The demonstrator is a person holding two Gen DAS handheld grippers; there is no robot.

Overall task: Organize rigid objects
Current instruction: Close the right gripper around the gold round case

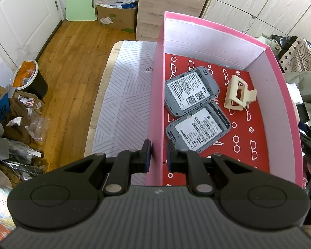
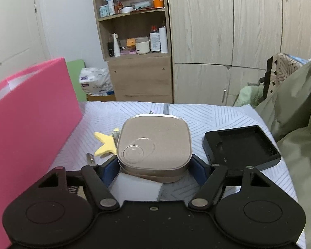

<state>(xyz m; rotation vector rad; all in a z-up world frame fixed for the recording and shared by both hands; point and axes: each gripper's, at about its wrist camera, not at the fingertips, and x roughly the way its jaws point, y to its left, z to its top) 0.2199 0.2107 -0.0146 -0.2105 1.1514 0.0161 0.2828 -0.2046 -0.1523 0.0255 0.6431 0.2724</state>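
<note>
The table [image 2: 207, 112], under its striped cloth, carries everything here. The biggest piece on it is the pink box [image 1: 197, 41], and the left hand-held gripper [image 1: 158, 155] straddles its near wall, one pad outside and one inside, jaws narrowed onto the cardboard. It looks clamped, holding the box steady, though a sliver of gap on the inner side leaves that short of certain.

Inside the box, on the red patterned floor, lie two grey devices [image 1: 191, 91] label-up, touching end to end, with a cream hair clip [image 1: 237, 93] just beside them.

Over on the right, the beige tin [image 2: 154, 143] sits on the table between the pads of the right hand-held gripper [image 2: 154, 170]; the jaws stand wide at its flanks, seemingly just touching, so whether the grip is made is unclear. A black tray [image 2: 241, 147] waits just beside it, and a yellow star [image 2: 105, 143] peeks out on the other side.

So the step in hand looks like picking the tin. Next, by my reading: squeeze firmly on its smooth sides, lift clear, and carry it left over the pink wall into the free space.
</note>
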